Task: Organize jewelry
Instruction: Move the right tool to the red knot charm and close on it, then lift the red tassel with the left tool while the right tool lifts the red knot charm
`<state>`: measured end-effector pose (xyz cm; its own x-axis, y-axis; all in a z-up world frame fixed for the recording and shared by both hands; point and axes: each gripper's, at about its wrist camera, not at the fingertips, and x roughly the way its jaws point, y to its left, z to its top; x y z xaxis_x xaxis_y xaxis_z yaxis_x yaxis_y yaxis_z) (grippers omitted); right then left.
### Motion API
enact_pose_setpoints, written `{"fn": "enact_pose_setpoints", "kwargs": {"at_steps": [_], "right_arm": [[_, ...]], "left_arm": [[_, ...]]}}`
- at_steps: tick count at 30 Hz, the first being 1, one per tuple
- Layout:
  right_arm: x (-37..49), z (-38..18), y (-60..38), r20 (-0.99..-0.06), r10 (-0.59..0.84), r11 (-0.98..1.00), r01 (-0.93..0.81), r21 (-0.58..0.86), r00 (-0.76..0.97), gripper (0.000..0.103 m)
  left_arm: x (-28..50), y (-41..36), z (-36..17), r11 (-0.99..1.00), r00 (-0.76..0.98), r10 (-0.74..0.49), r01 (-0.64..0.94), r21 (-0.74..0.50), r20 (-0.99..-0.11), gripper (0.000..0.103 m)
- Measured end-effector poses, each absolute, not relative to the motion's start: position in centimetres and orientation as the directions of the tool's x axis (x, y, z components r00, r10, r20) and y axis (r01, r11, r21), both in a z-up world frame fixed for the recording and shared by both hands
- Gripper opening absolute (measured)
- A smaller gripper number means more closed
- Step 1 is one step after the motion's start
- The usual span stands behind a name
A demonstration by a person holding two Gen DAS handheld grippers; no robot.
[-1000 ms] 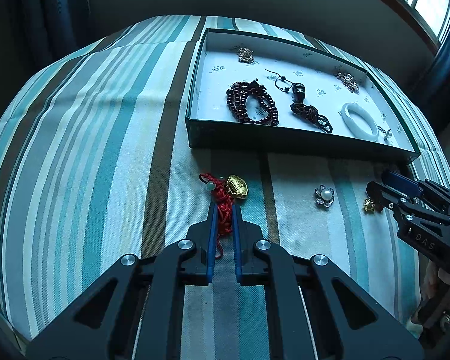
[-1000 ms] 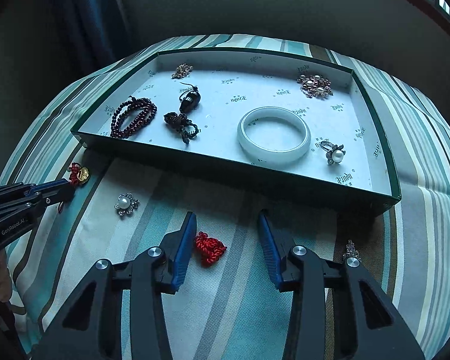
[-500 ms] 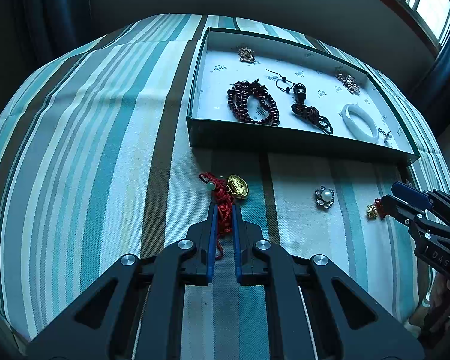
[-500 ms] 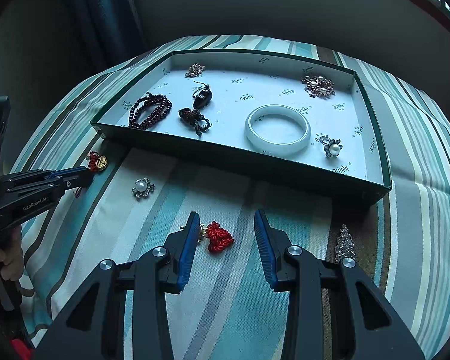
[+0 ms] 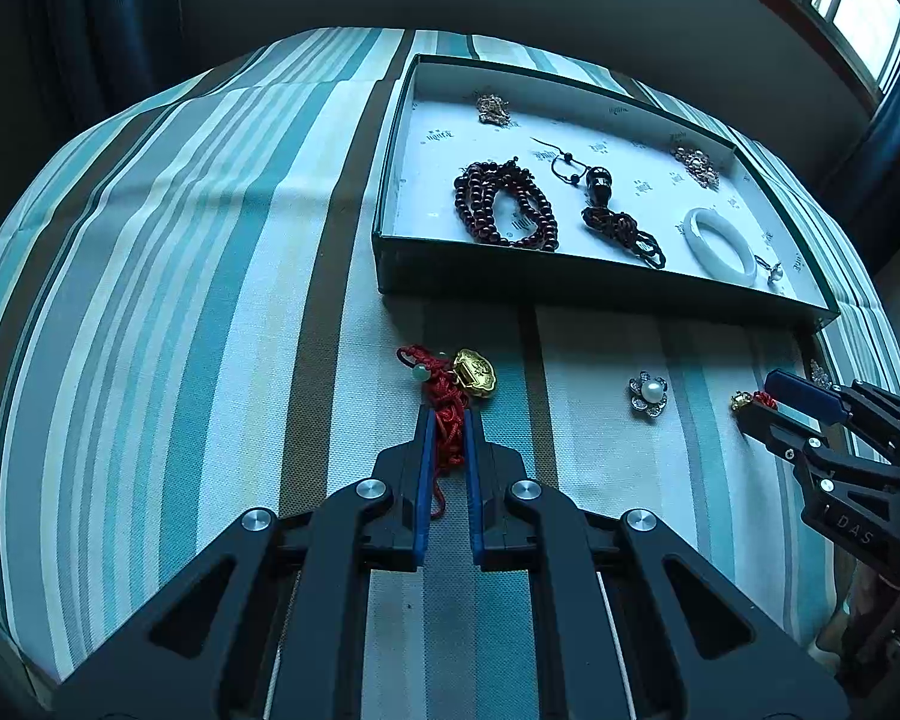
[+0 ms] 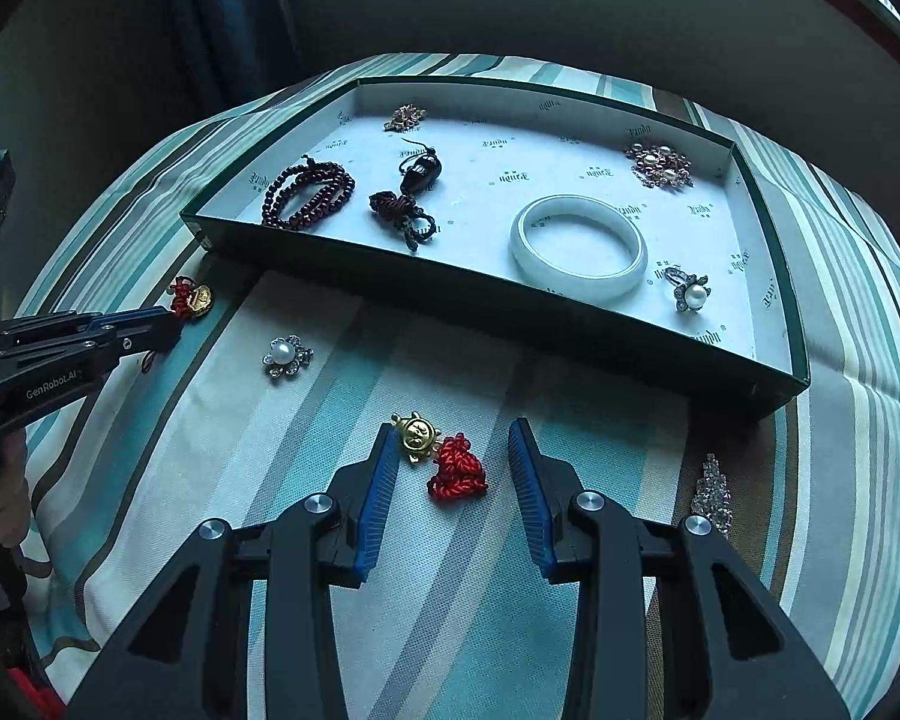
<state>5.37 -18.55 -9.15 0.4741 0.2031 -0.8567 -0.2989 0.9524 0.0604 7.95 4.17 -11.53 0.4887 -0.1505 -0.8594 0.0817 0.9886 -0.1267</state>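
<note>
My left gripper is shut on the red cord of a gold lock pendant, which lies on the striped cloth in front of the green tray. In the right wrist view that gripper comes in from the left. My right gripper stands open low over the cloth. Between its fingers lie a red knot and its small gold charm, which sits close to the left finger. The left wrist view shows this gripper at the right edge.
The tray holds a dark bead bracelet, a black pendant, a white bangle, a pearl ring and brooches. A pearl flower brooch and a crystal piece lie on the cloth.
The right gripper has shifted slightly, so the red knot now lies nearer the middle of its fingers and the gold charm shows beside the left one. The left gripper has kept still.
</note>
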Motion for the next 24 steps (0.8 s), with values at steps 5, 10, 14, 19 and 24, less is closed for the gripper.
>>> {"fn": "enact_pose_setpoints", "kwargs": {"at_steps": [5, 10, 14, 19, 24], "right_arm": [[5.3, -9.1, -18.7, -0.855, 0.204, 0.952, -0.299, 0.061, 0.476, 0.024], [5.2, -9.1, -19.2, -0.851, 0.210, 0.956, -0.283, 0.075, 0.481, 0.017], [5.2, -9.0, -19.4, -0.847, 0.217, 0.957, -0.275, 0.087, 0.486, 0.015], [5.1, -8.6, -19.7, -0.840, 0.218, 0.960, -0.265, 0.092, 0.497, 0.015], [5.0, -8.1, -20.1, -0.832, 0.225, 0.962, -0.254, 0.105, 0.508, 0.014]], "left_arm": [[8.0, 4.1, -11.5, 0.989, 0.489, -0.151, 0.080, -0.128, -0.859, 0.009], [8.0, 4.1, -11.5, 0.988, 0.489, -0.152, 0.080, -0.129, -0.859, 0.009], [8.0, 4.1, -11.5, 0.988, 0.489, -0.153, 0.081, -0.130, -0.858, 0.009], [8.0, 4.0, -11.2, 0.988, 0.495, -0.157, 0.082, -0.134, -0.855, 0.009], [7.9, 4.0, -10.9, 0.987, 0.503, -0.160, 0.083, -0.137, -0.849, 0.009]]}}
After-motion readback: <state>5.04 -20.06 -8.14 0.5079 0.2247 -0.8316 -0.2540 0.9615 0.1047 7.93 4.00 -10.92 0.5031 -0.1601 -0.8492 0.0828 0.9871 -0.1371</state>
